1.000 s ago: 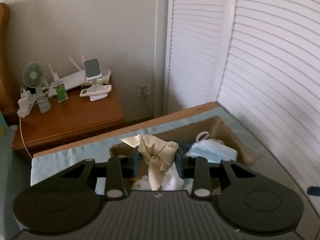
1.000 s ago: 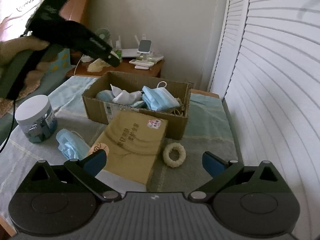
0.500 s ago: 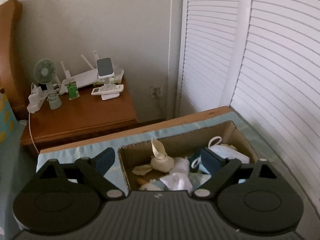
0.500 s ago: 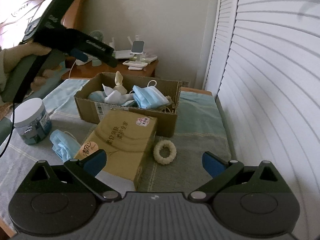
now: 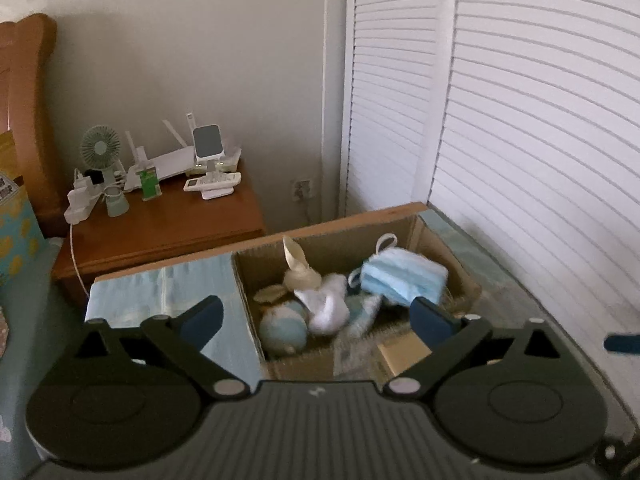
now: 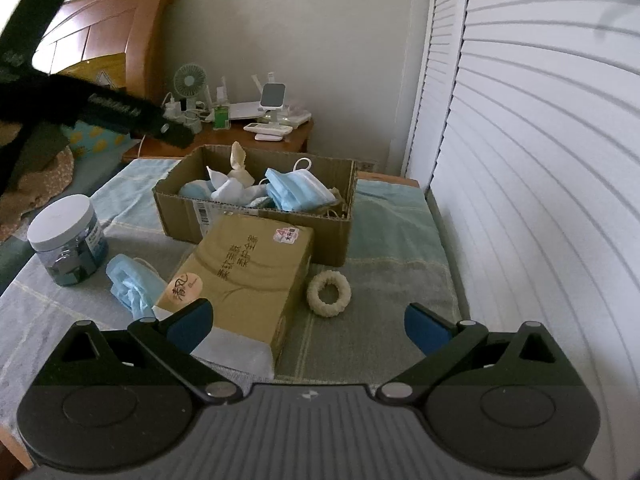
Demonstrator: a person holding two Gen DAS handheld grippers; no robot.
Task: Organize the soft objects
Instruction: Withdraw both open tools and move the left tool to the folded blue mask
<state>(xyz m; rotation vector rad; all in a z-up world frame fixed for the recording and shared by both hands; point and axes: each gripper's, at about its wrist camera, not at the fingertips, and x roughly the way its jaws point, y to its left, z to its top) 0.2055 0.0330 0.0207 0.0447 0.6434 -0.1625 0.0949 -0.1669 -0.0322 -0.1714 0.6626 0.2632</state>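
Its jaws just opened wide with nothing between them, the left gripper (image 5: 316, 318) hangs over the cardboard box (image 6: 256, 220) at the far edge of the bed, where a cream cloth (image 5: 298, 270) stands bunched among face masks (image 5: 404, 278), gathered there to keep soft things together. The right gripper (image 6: 306, 328), jaws apart and empty, hovers near a cream ring (image 6: 329, 294) and a loose mask (image 6: 130, 284), both outside the box beside a tissue pack (image 6: 244, 276).

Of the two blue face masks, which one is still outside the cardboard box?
The crumpled blue mask beside the white-lidded jar, on the cloth. The other, folded mask lies inside the cardboard box.
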